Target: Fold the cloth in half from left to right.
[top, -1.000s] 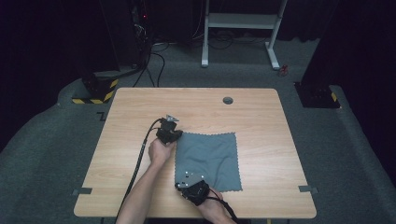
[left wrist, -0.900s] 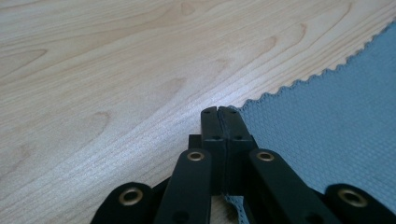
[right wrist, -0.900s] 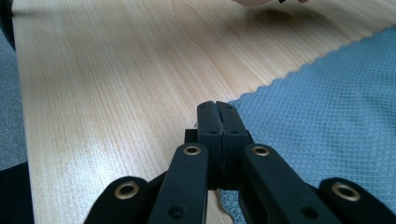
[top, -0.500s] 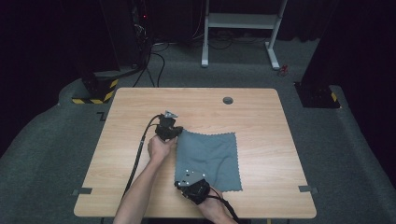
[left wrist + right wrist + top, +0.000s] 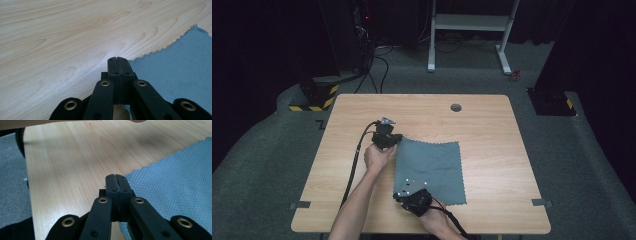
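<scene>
Nearest the desk's (image 5: 492, 115) front edge, the right hand-held gripper (image 5: 404, 191) is seen with its jaws pressed together on the near left corner of the grey-blue cloth (image 5: 432, 165); in the right gripper view the cloth (image 5: 175, 180) is pinched at the closed tips. The cloth is spread flat near the desk's middle, towards the front. Farther back, the left hand-held gripper (image 5: 393, 143) is clamped shut on the cloth's far left corner (image 5: 175, 67). A round hole (image 5: 456, 107) is set near the far edge.

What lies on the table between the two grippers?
In the high view, the left edge of the grey-blue cloth runs between the left gripper and the right gripper; nothing else.
</scene>
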The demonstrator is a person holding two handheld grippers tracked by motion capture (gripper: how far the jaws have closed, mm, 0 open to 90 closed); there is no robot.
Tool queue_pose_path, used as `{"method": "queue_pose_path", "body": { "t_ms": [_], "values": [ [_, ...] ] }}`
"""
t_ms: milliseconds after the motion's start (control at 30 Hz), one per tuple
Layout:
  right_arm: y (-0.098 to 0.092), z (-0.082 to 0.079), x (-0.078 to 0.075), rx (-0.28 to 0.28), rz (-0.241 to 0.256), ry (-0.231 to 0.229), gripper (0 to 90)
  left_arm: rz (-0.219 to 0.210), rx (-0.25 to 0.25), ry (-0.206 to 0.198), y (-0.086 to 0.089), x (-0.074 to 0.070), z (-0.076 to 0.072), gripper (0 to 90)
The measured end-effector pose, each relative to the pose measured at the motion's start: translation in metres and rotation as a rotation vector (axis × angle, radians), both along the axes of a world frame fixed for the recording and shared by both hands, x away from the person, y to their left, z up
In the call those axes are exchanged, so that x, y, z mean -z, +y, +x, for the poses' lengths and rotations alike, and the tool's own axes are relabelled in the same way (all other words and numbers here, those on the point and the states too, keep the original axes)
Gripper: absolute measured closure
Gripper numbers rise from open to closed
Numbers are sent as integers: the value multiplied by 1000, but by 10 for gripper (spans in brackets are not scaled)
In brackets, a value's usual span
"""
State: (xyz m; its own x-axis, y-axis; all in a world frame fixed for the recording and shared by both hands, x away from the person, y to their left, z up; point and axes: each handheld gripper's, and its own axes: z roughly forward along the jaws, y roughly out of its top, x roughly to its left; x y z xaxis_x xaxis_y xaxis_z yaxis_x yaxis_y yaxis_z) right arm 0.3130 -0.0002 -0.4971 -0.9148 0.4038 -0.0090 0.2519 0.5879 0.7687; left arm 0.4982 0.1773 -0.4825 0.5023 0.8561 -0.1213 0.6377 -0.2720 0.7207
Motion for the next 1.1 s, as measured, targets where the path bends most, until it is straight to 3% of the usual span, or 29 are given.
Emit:
{"method": "queue_pose_path", "body": {
  "t_ms": [200, 367, 533, 600, 767, 1100],
  "values": [
    [11, 0, -9, -25, 17, -6, 900, -1, -22, 3, 17, -10, -3, 900],
    [13, -1, -19, -37, 54, -23, 900, -6, -31, -16, 20, -20, -6, 900],
    [-1, -1, -15, -8, 65, -7, 900, -11, -18, 0, 8, -10, -3, 900],
    [-8, 0, -11, 4, 61, 1, 900, 10, -4, 5, 1, -7, 0, 900],
    [-26, -1, -2, 41, 57, 18, 900, 9, 31, -1, -18, -7, 3, 900],
    [-57, -3, 2, 96, 54, 8, 900, 6, 60, 7, -42, 0, 9, 900]
  ]
}}
